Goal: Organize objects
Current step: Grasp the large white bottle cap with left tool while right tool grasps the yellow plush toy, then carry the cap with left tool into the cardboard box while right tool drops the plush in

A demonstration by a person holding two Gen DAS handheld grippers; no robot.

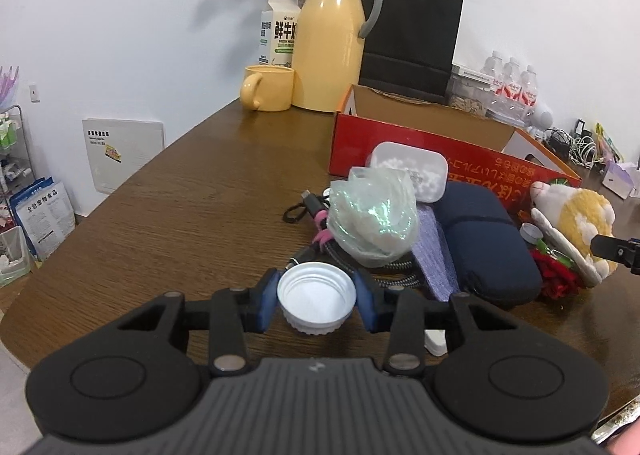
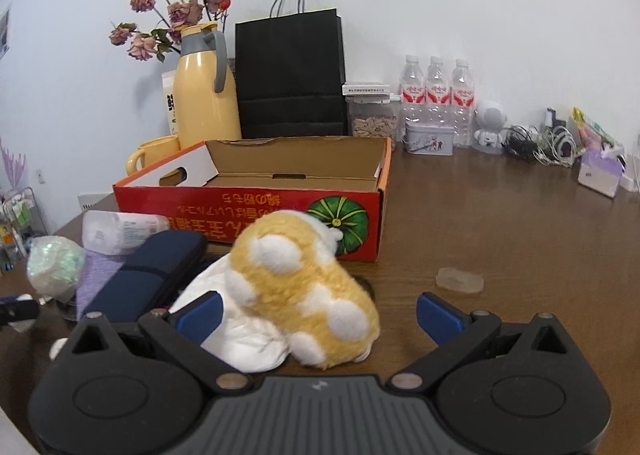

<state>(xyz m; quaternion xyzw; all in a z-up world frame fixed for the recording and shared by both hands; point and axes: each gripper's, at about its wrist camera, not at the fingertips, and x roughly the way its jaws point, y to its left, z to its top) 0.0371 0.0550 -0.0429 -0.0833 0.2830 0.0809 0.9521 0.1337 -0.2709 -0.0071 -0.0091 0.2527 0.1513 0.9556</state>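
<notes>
In the left gripper [image 1: 316,301]: a white cap [image 1: 316,291], pinched on both sides by the blue pads, jaws about half closed on it. Held up in front of the red box [image 1: 400,143], well apart from it, open side up. Looks light, hard and smooth, so probably slippery. Best held by the ribbed rim, as now, and not squeezed too hard.

Around the right gripper [image 2: 320,315]: jaws wide open, nothing gripped. Between them, a yellow and white soft toy [image 2: 304,287], lying just in front of the red box. Looks soft, squashy and light. Probably no harm from a drop. Best pinched across the fat middle, deep in the fluff.

In front of the red box too: a shiny bag [image 1: 372,215], a dark blue case [image 1: 484,239], a purple cloth [image 1: 434,255], some cables [image 1: 320,247] and a white tub [image 1: 408,171]. All packed close, so easy to bump or drag along. Nothing to see inside the red box, so plenty of room there.
</notes>
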